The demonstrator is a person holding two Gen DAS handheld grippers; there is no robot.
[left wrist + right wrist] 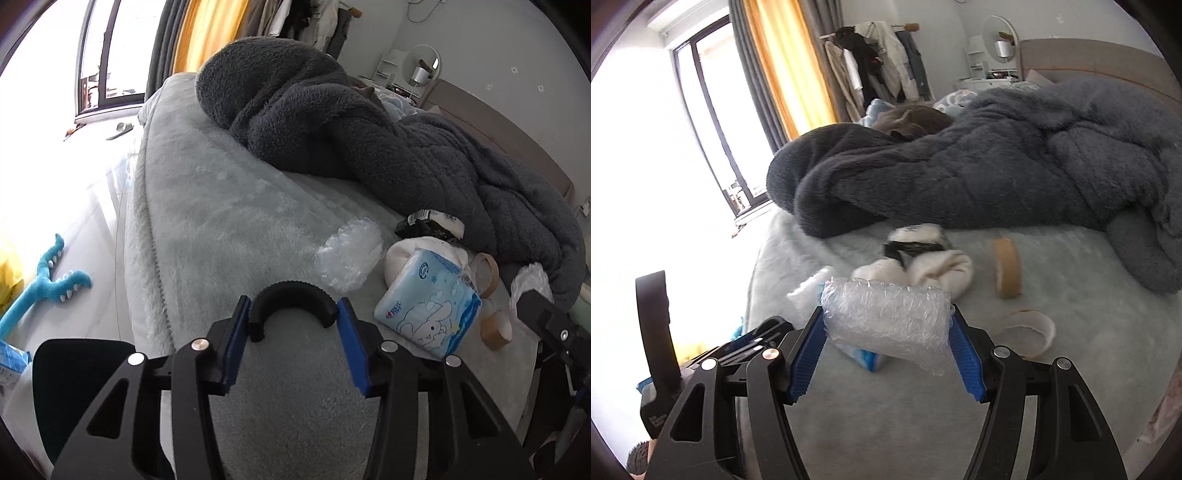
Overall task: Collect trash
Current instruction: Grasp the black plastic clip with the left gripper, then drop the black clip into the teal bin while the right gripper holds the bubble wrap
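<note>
My left gripper (293,314) is shut on a black half-ring (293,295), with its blue pads pressing on the two ends, just above the pale grey bed cover (221,221). A wad of bubble wrap (349,258) lies on the cover just beyond it. To the right are a blue tissue pack (428,314), a white cloth (400,254), a black wrapper (424,221) and two brown tape rolls (496,330). My right gripper (888,328) is shut on another bubble wrap wad (886,317), held above the bed. A tape roll (1006,273) and a torn tape ring (1030,332) lie to its right.
A heaped dark fleece blanket (997,166) covers the far side of the bed, and a grey cat (912,120) rests on it. The bed's edge drops to a bright floor on the left, where a blue plush toy (48,280) lies. A black object (81,391) sits at lower left.
</note>
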